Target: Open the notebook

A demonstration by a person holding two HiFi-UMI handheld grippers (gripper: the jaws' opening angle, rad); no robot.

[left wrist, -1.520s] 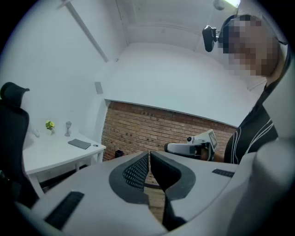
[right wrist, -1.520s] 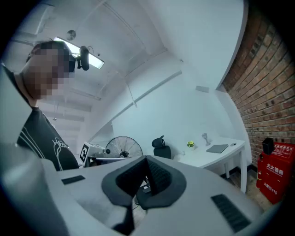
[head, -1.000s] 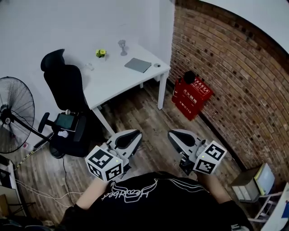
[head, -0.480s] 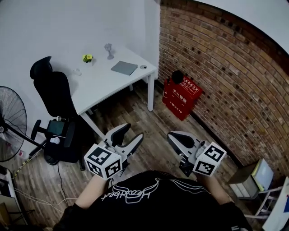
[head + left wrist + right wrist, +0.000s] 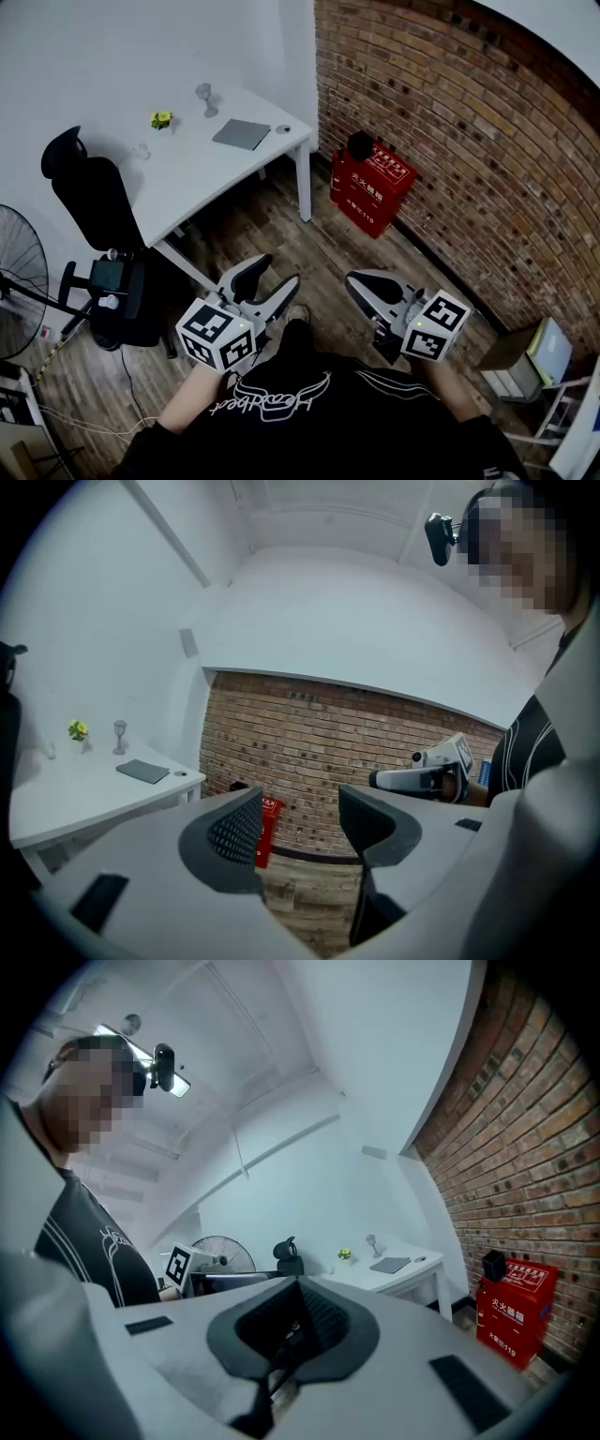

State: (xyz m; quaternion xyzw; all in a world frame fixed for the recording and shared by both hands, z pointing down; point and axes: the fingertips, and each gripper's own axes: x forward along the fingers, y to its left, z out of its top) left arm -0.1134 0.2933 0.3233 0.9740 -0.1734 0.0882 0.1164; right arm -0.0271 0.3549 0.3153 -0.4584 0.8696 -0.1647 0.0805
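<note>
The grey notebook lies closed on the white table by the wall, far ahead of both grippers; it also shows as the notebook in the left gripper view and the notebook in the right gripper view. My left gripper hangs over the wooden floor in front of my body. Its jaws are opening, and the left gripper has nothing between its fingers. My right gripper is beside it; the right gripper has its pads together and holds nothing.
A glass, a small yellow plant and a small round thing share the table. A black office chair and a fan stand left. A red box leans on the brick wall.
The left gripper's jaws went from shut to wide apart. The table and chair slid left and up in the head view as I moved; the right gripper stayed shut.
</note>
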